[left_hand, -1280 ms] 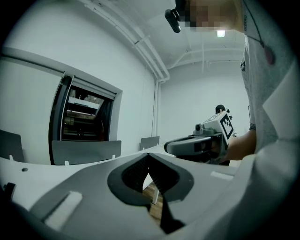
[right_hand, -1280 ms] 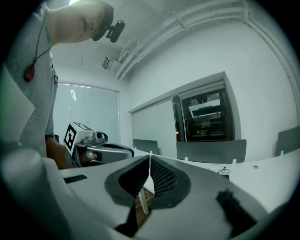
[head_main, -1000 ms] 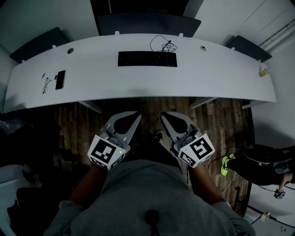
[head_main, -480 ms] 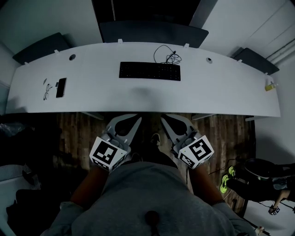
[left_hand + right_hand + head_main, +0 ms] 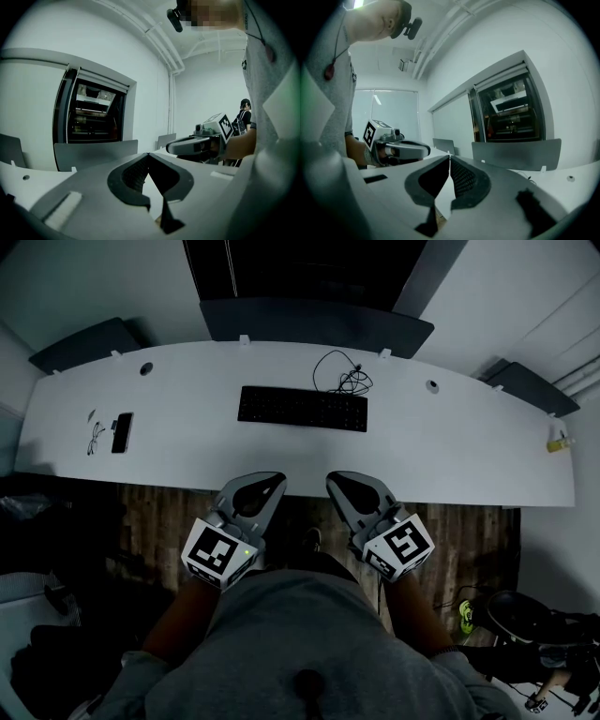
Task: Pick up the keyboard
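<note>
Forward they've come: left tongs (image 5: 266, 486) and right tongs (image 5: 339, 484), side by side, both pinched shut and empty, tips reaching the desk's (image 5: 450, 451) near edge. Well beyond them the keyboard (image 5: 302, 409) lies flat mid-desk, untouched, with a tangled cable (image 5: 343, 377) just behind it.

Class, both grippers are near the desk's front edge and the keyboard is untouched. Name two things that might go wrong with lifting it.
1. The left gripper and right gripper are both shut; unopened, they would likely shove the flat black keyboard across the curved white desk.
2. The tangled black cable behind it may be attached and drag.
</note>
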`<state>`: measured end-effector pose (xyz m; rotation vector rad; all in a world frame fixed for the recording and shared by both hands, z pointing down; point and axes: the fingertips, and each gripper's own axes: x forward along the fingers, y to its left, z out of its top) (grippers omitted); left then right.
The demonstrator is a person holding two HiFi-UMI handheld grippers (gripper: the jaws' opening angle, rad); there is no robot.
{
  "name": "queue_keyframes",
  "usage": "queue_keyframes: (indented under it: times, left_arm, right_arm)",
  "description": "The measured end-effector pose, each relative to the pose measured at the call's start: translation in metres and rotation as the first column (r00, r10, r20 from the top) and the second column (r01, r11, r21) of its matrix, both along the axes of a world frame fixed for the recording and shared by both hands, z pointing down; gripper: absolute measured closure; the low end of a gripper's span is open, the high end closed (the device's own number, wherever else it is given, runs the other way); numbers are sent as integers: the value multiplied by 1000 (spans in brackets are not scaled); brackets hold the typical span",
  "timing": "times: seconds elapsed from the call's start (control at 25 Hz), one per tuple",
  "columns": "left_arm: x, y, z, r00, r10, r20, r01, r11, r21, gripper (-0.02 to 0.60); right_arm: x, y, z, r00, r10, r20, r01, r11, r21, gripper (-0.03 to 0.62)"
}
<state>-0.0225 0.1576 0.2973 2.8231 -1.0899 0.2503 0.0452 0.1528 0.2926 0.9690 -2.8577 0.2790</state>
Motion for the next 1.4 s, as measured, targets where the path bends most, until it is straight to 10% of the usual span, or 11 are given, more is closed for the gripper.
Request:
queue_keyframes:
  times: [1.4]
  left_arm:
    - [16, -107, 30, 994, -100, 36, 102, 993, -61, 575]
  right_arm:
    - [43, -109, 44, 999, -24, -43, 21, 998, -62, 579]
